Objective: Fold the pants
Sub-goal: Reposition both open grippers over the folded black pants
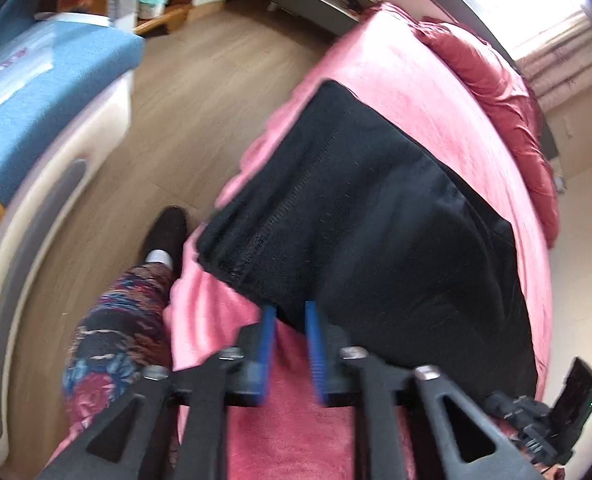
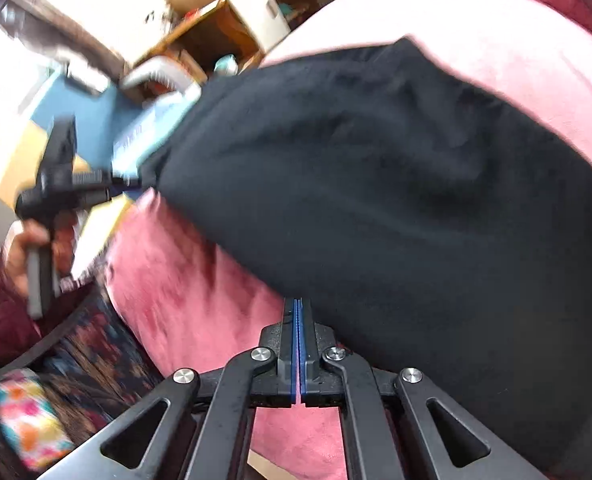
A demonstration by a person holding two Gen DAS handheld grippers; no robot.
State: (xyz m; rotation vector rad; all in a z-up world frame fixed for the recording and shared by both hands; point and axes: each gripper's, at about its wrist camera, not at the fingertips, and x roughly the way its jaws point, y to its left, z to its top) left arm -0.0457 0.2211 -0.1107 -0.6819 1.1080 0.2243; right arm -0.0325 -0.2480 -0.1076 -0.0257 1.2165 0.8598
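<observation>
Black fleece pants (image 1: 376, 208) lie spread on a pink blanket (image 1: 396, 72) that covers a bed. My left gripper (image 1: 289, 307) is open. Its blue pads straddle the pants' near edge, and pink blanket shows in the gap below. From the right wrist view the left gripper (image 2: 125, 186) sits at the left corner of the pants (image 2: 376, 180), blurred and held by a hand (image 2: 19, 248). My right gripper (image 2: 298, 300) is shut, pads pressed together, with its tips pinched on the pants' near edge above the blanket (image 2: 199, 288).
A person's leg in patterned trousers (image 1: 123, 320) and a black shoe (image 1: 167, 228) stand on the wooden floor (image 1: 199, 92) beside the bed. A blue-cushioned seat (image 1: 47, 92) is at left. A bunched red quilt (image 1: 496, 80) lies along the bed's far side.
</observation>
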